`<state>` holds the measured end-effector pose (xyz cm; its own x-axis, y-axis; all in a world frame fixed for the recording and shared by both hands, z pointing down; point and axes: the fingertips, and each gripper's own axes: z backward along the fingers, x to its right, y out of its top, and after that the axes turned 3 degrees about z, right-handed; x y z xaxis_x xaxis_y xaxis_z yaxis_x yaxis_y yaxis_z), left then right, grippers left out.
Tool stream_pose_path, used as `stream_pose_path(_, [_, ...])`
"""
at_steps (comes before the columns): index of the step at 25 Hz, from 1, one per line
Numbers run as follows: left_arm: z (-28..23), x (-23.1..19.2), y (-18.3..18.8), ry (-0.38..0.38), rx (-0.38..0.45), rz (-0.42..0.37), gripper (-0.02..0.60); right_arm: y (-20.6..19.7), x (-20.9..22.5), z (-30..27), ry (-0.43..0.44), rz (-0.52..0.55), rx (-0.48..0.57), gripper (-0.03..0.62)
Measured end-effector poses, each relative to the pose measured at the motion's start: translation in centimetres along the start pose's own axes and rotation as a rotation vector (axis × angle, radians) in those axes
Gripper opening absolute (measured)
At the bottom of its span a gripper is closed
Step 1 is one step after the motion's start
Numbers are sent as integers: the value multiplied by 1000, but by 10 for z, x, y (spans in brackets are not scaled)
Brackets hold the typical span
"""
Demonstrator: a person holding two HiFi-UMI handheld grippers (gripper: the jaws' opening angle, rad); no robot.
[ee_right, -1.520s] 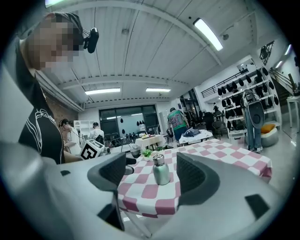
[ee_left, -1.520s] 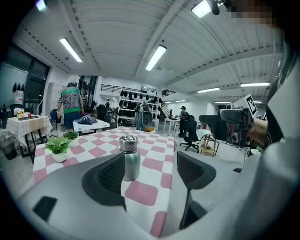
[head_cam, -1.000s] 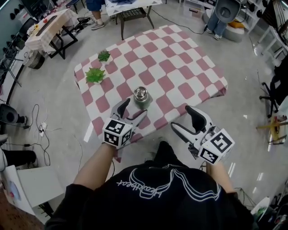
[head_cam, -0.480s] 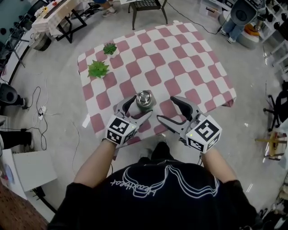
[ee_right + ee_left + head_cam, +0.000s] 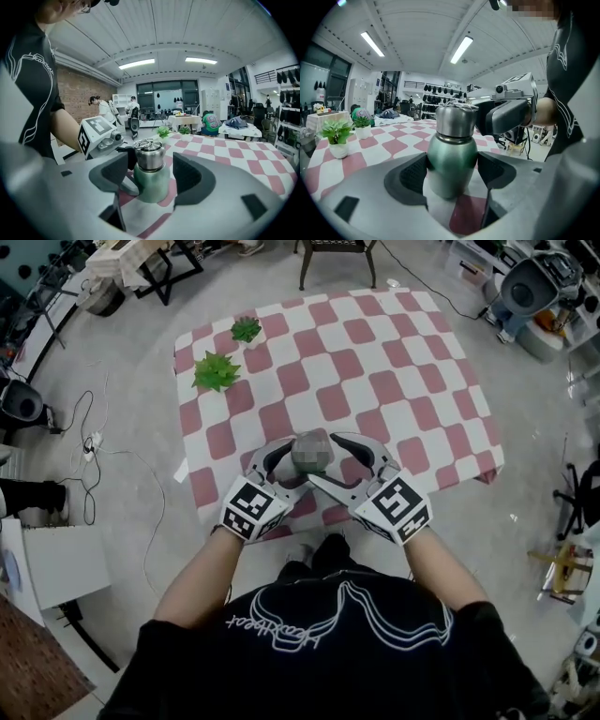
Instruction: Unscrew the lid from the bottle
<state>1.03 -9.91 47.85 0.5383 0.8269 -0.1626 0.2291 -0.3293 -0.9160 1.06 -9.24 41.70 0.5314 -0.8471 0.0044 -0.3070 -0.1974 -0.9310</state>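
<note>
**Bottle pinned at body, lid not yet gripped**

Bottle (image 5: 451, 154) stands upright on the red/white check cloth (image 5: 375, 381), at the table's near edge, right in front of the person. L gripper (image 5: 452, 176) has its jaws closed onto the green body, pads touching both sides below the shoulder. R gripper (image 5: 150, 173) has its jaws apart w/ clear gaps either side of the steel lid (image 5: 149, 158), so it grips nothing.

Handling (my read):
- Metal flask w/ rigid walls, so it should take a firm squeeze w/o denting.
- Prob. moderate weight. Can't tell if it's full.
- The body's satin finish and round section look likely to spin in the pads under torque, so L needs a hard clamp low on the widest part.
- Lid is smooth brushed steel w/ a thin wire ring on top. Best hold is across the lid's straight side wall, not the ring, w/ jaws level so the twist stays on axis.
- Bottle sits close to the table edge, so a slip could tip it off.

Writing: no brand or label shows on bottle or lid. The gripper cubes carry only b/w square marker patterns. The white script on the black shirt is too distorted to read. Two small potted plants (image 5: 216, 372) sit well apart at the far corner.
</note>
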Motion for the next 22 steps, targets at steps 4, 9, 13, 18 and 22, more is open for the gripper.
stream_pose_path(4, [1, 0, -1, -5, -18, -4, 341, 0, 0, -8, 33, 20, 0, 270])
stream_pose_path(9, [0, 0, -1, -10, -26, -10, 341, 3, 2, -13, 64, 35, 3, 262])
stream_pose_path(13, [0, 1, -1, -15, -35, -17, 341, 4, -1, -18, 106, 63, 36, 250])
stream_pose_path(18, [0, 1, 0, -16, -36, -17, 341, 6, -2, -19, 152, 102, 42, 245])
stream_pose_path(22, [0, 1, -1, -22, -40, -13, 341, 5, -4, -20, 206, 120, 41, 245])
